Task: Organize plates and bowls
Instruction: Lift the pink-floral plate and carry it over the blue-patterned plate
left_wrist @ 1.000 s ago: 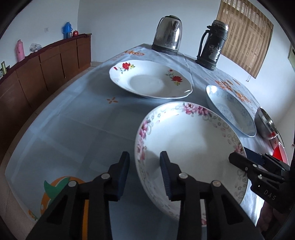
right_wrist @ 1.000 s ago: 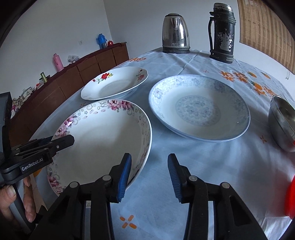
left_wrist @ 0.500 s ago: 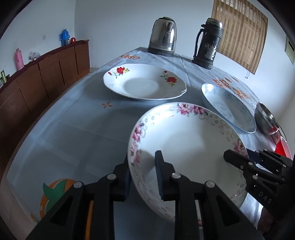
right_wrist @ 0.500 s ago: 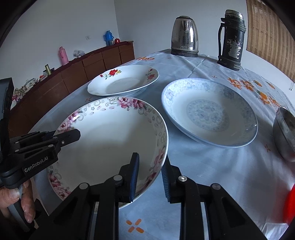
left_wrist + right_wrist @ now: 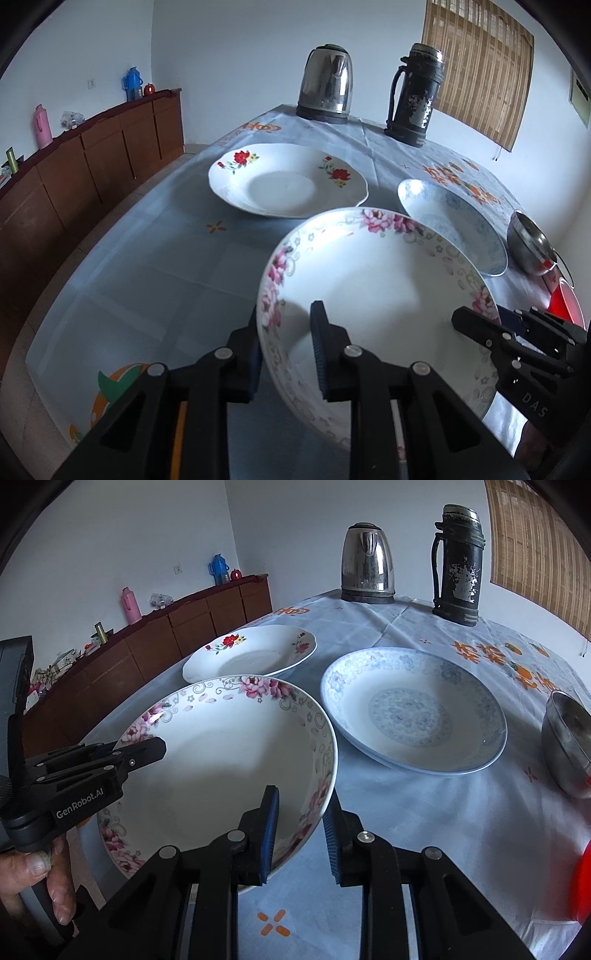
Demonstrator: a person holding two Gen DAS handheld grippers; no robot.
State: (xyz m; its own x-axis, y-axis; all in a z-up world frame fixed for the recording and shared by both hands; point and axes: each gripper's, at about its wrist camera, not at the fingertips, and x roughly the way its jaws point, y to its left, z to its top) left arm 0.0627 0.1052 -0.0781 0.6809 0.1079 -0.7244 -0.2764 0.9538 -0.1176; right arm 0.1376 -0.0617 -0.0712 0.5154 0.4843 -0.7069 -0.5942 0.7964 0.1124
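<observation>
A white bowl with pink flowers [image 5: 376,295] is held up off the table by both grippers. My left gripper [image 5: 284,350] is shut on its left rim. My right gripper [image 5: 301,827] is shut on its right rim, and the bowl [image 5: 221,753] looks raised above the cloth. A white plate with red roses [image 5: 284,181] lies further back, also in the right wrist view [image 5: 251,653]. A blue patterned plate [image 5: 413,709] lies to the right, also in the left wrist view [image 5: 454,221].
A steel bowl [image 5: 569,742] and a red object [image 5: 563,302] sit at the right table edge. A steel kettle [image 5: 325,88] and a dark thermos [image 5: 415,92] stand at the far end. A wooden sideboard [image 5: 92,155] runs along the left wall.
Both grippers closed from open onto opposite rims of the pink-flower bowl, and the bowl has risen off the table.
</observation>
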